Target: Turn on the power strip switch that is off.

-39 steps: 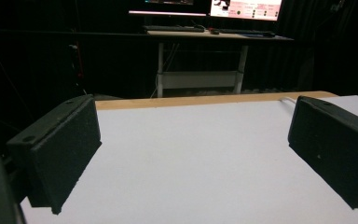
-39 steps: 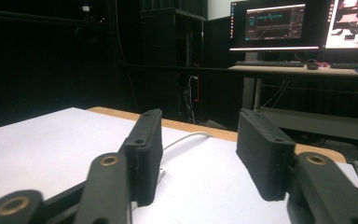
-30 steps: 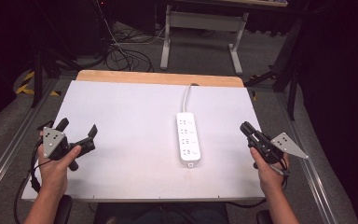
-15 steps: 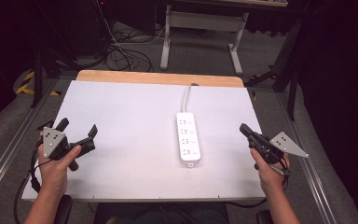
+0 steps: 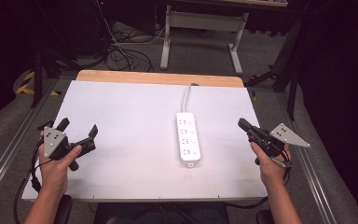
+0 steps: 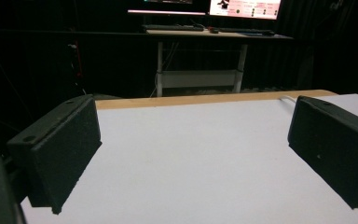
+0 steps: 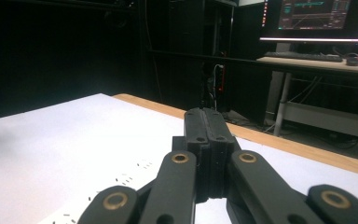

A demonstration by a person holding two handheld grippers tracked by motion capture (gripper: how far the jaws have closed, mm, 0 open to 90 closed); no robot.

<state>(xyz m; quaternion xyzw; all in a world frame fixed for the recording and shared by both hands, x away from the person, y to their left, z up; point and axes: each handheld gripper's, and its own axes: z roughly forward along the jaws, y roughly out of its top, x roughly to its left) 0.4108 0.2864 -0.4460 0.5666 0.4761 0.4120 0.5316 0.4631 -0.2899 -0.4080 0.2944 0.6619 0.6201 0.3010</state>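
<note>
White-topped desk [image 5: 121,107] with a wooden far edge, bearing a white power strip [image 5: 188,138] right of centre.

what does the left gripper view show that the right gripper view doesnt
Left gripper view: two black jaws set wide apart on the left gripper, with bare white table between them, and a bit of white cord at the far edge.

Right gripper view: the right gripper with jaws pressed together, and the power strip just below them.

Both: the white tabletop with its wooden far edge, and a desk with lit monitors behind.
</note>
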